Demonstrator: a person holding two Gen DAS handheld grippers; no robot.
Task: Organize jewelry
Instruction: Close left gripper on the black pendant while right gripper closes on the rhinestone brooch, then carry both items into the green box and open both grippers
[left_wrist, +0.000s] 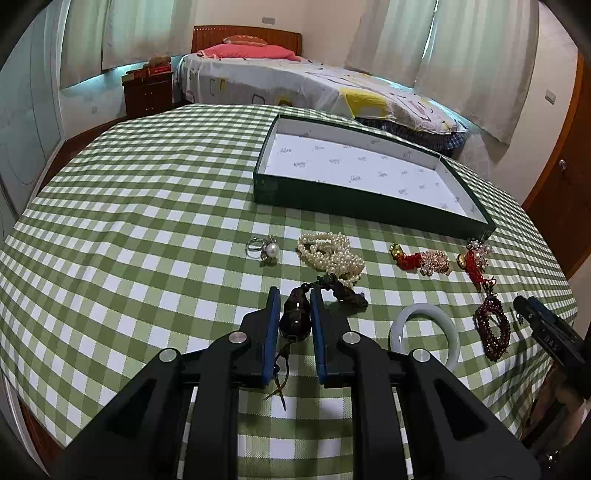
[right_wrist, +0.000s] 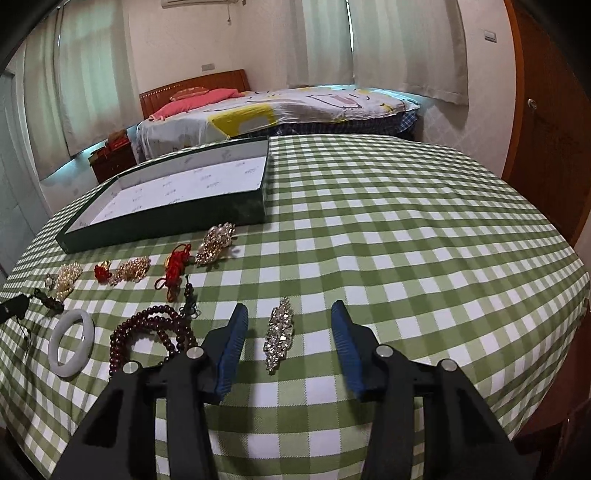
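Observation:
My left gripper is shut on a dark brown gourd pendant, whose cord trails to a dark knot. Ahead of it lie a pearl ring and a pearl bracelet. A dark green tray with a white lining stands behind them. My right gripper is open around a rhinestone brooch that lies on the cloth between its fingers. The tray also shows at the far left in the right wrist view.
A white jade bangle, dark red bead strands and red-tasselled crystal pieces lie on the green checked tablecloth. The right wrist view shows the bangle, beads and a gold brooch. A bed stands behind.

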